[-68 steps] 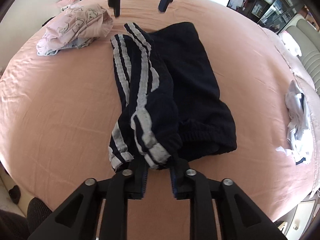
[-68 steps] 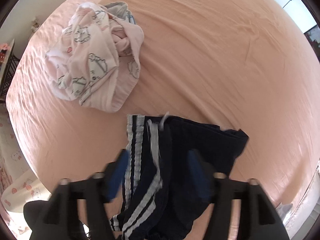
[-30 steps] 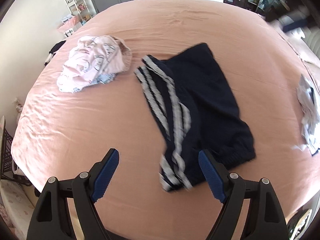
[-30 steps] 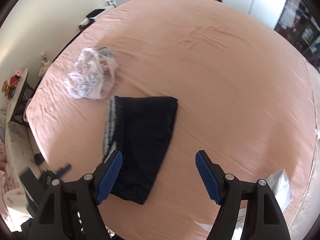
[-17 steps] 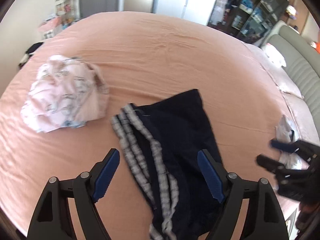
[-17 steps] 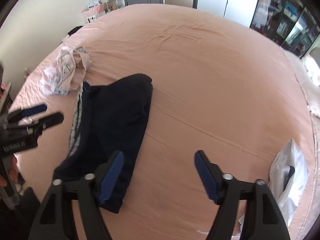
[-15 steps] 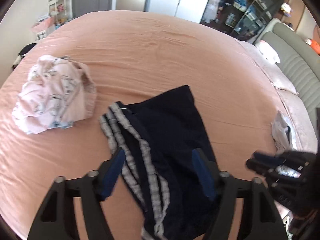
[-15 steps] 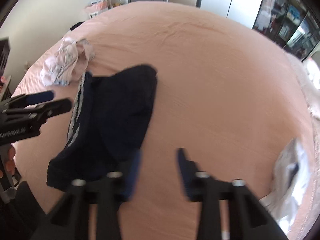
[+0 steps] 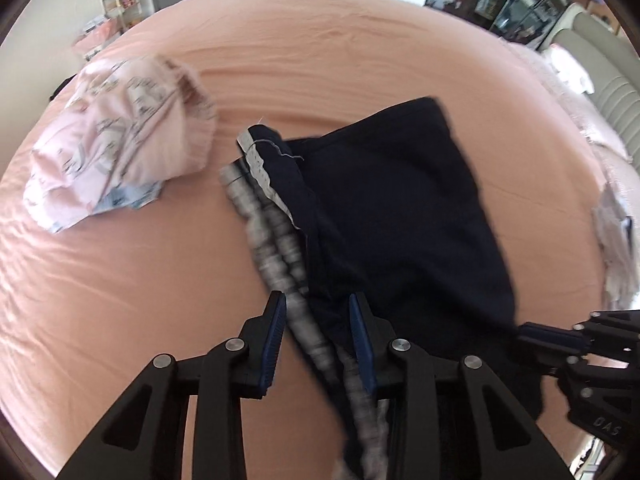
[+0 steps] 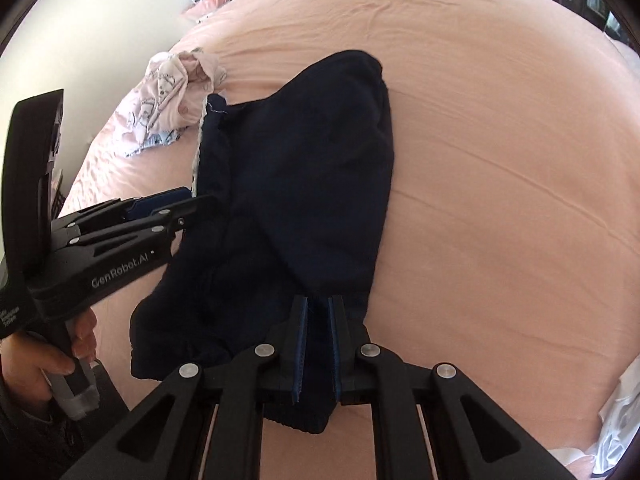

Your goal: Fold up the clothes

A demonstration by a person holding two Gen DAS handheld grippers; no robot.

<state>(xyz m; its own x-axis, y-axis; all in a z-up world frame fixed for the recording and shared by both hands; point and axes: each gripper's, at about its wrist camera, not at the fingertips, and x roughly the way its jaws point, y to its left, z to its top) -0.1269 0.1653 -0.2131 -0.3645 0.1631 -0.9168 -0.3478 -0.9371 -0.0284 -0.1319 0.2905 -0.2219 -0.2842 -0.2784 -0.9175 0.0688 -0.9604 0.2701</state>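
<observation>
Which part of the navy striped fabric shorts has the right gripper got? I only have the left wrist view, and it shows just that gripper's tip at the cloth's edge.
Observer: The right wrist view shows the right gripper shut on the gathered elastic end of the navy striped shorts, with dark cloth pinched between its pads.
Operator: Is my left gripper on that same end?
Observer: No. Seen from the side, the left gripper meets the shorts' side edge, away from the elastic end. Its jaws are closing with cloth between them.
</observation>
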